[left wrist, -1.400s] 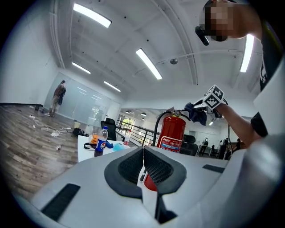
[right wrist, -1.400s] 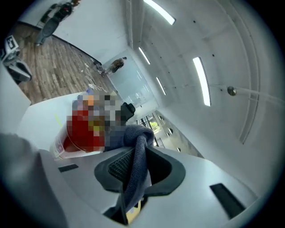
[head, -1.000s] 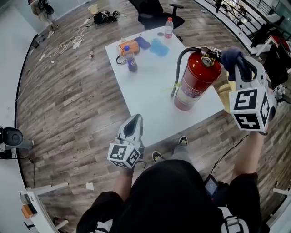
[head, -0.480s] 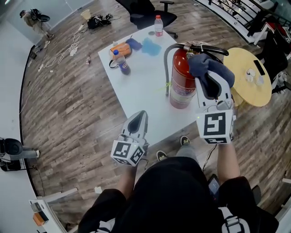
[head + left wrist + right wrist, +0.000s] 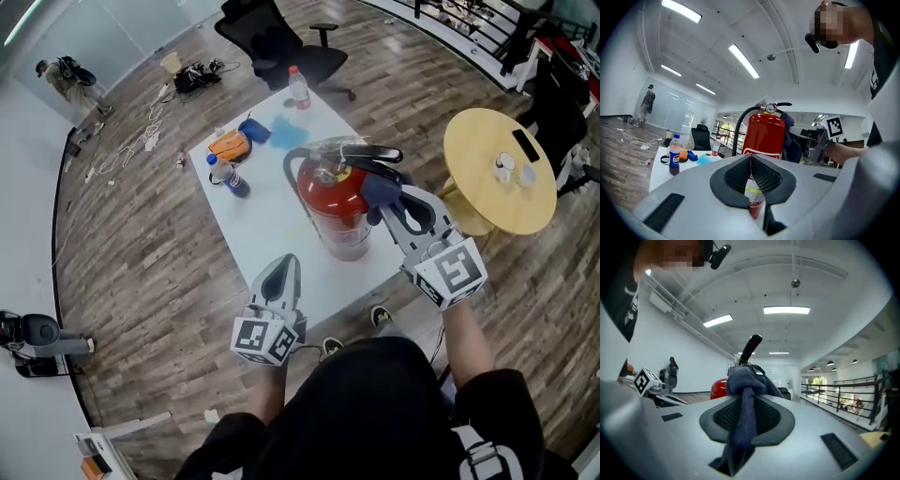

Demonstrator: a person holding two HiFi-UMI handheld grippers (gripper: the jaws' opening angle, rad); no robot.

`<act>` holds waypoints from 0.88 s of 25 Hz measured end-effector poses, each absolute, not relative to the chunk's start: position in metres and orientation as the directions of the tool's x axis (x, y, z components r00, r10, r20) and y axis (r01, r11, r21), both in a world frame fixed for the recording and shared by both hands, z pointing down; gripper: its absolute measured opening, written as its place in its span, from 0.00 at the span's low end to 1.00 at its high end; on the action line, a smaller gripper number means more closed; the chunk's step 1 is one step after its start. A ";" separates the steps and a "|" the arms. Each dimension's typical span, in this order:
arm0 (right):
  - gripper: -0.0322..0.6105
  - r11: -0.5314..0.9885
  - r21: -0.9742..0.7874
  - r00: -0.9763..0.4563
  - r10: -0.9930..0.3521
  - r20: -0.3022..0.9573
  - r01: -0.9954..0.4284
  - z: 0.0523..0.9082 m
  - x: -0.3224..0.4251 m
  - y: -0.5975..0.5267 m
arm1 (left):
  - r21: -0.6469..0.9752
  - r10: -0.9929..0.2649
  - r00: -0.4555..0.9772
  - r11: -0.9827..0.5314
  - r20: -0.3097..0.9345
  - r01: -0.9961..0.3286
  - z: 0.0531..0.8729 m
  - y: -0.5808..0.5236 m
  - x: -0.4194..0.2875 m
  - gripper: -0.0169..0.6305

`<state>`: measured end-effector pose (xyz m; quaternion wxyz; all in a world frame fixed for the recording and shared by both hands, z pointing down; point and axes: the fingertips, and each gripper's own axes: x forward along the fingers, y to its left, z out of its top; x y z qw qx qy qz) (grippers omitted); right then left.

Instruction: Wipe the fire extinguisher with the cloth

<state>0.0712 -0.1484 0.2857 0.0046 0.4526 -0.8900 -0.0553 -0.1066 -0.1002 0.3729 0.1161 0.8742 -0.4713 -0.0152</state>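
- Since a second ago the right gripper has carried the cloth down from beside the valve head to the upper right side of the fire extinguisher. The left gripper has stayed low, off the counter's near edge.
- The right jaws are clenched on the dark blue cloth. A bunched wad sticks out past their tips and a tail hangs back through the gap (seen plainly in the right gripper view).
- The wad lies against the red cylinder just under the black handle.
- The left jaws are pressed together with nothing in them. They point at the cylinder from the near side, clear of it.
- The extinguisher stands upright on the white counter, close to the near edge and toward its right corner. Its black hose curves down its left side.
- Toward the counter's far-left edge stand a cola bottle, an orange object and a blue one.
- A red-capped water bottle stands at the far corner.
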 end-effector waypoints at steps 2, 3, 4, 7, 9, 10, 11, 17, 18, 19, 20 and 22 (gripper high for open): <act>0.17 0.654 0.039 -0.654 -0.752 -0.080 -0.756 0.284 0.086 -0.164 | 0.206 -0.835 0.543 -0.518 0.087 -0.830 0.367 -0.106 -0.088 0.06; 0.17 0.684 0.011 -0.682 -0.725 -0.093 -0.729 0.284 0.091 -0.172 | 0.202 -0.841 0.532 -0.508 0.093 -0.838 0.365 -0.109 -0.081 0.06; 0.17 0.719 -0.016 -0.714 -0.692 -0.104 -0.695 0.285 0.094 -0.180 | 0.200 -0.848 0.520 -0.495 0.101 -0.846 0.365 -0.111 -0.076 0.06; 0.17 0.795 -0.090 -0.786 -0.606 -0.120 -0.600 0.284 0.103 -0.207 | 0.191 -0.866 0.485 -0.459 0.119 -0.868 0.363 -0.121 -0.059 0.06; 0.17 0.823 -0.105 -0.814 -0.568 -0.121 -0.558 0.284 0.103 -0.227 | 0.178 -0.879 0.461 -0.437 0.125 -0.881 0.361 -0.128 -0.051 0.06; 0.17 0.842 -0.124 -0.833 -0.539 -0.126 -0.526 0.284 0.100 -0.235 | 0.176 -0.885 0.447 -0.424 0.128 -0.889 0.361 -0.130 -0.048 0.06; 0.17 0.861 -0.147 -0.853 -0.505 -0.134 -0.487 0.283 0.096 -0.242 | 0.178 -0.892 0.432 -0.408 0.132 -0.896 0.361 -0.131 -0.047 0.06; 0.17 0.937 -0.261 -0.961 -0.262 -0.091 -0.231 0.305 0.059 -0.280 | 0.197 -0.928 0.335 -0.302 0.163 -0.933 0.372 -0.135 -0.047 0.06; 0.17 0.934 -0.297 -0.972 -0.227 -0.061 -0.200 0.323 0.054 -0.283 | 0.194 -0.931 0.324 -0.291 0.171 -0.937 0.374 -0.135 -0.046 0.06; 0.17 0.927 -0.328 -0.980 -0.200 -0.022 -0.182 0.346 0.050 -0.284 | 0.191 -0.932 0.316 -0.283 0.176 -0.940 0.375 -0.135 -0.045 0.06; 0.17 0.918 -0.356 -0.984 -0.179 0.023 -0.176 0.372 0.047 -0.286 | 0.188 -0.933 0.310 -0.277 0.180 -0.942 0.376 -0.135 -0.043 0.06; 0.17 0.888 -0.423 -0.982 -0.147 0.115 -0.182 0.432 0.044 -0.288 | 0.179 -0.935 0.297 -0.264 0.193 -0.948 0.380 -0.134 -0.042 0.06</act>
